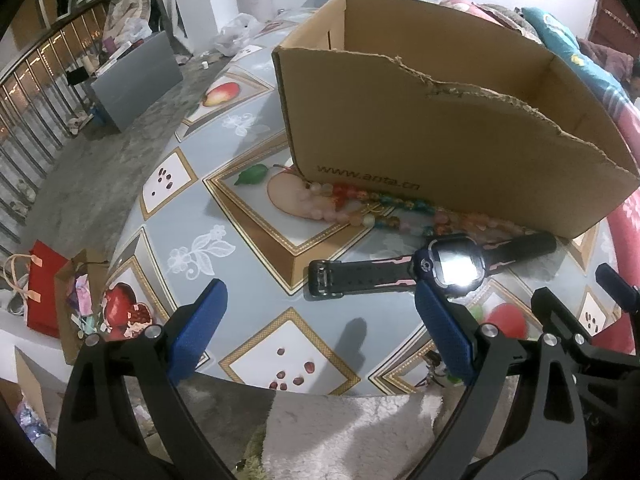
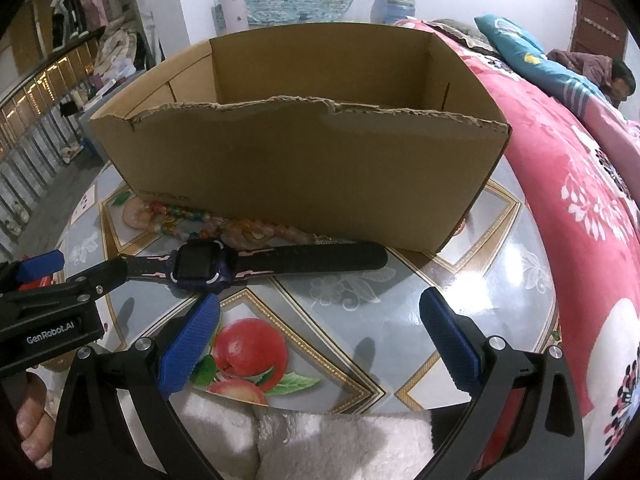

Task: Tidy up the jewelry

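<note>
A black and pink smartwatch [image 1: 456, 268] with a purple case lies flat on the fruit-patterned table [image 1: 248, 168], just in front of an open cardboard box [image 1: 440, 128]. Strings of coloured beads [image 1: 360, 204] lie along the box's front wall. My left gripper [image 1: 318, 286] is open; the watch's buckle strap lies at its fingertips, and its right finger [image 1: 436, 316] is close to the watch face. The right gripper [image 2: 320, 298] is open and empty, a little short of the watch [image 2: 204, 266]. The front wall of the box [image 2: 300, 160] hides its floor. Beads [image 2: 208, 224] show behind the watch.
A pink floral blanket [image 2: 580, 184] borders the table on the right, with a person [image 2: 620, 80] lying far back. White fluffy cloth [image 2: 344, 444] sits at the table's near edge. Bags [image 1: 60, 296] and a grey box [image 1: 136, 80] stand on the floor at left.
</note>
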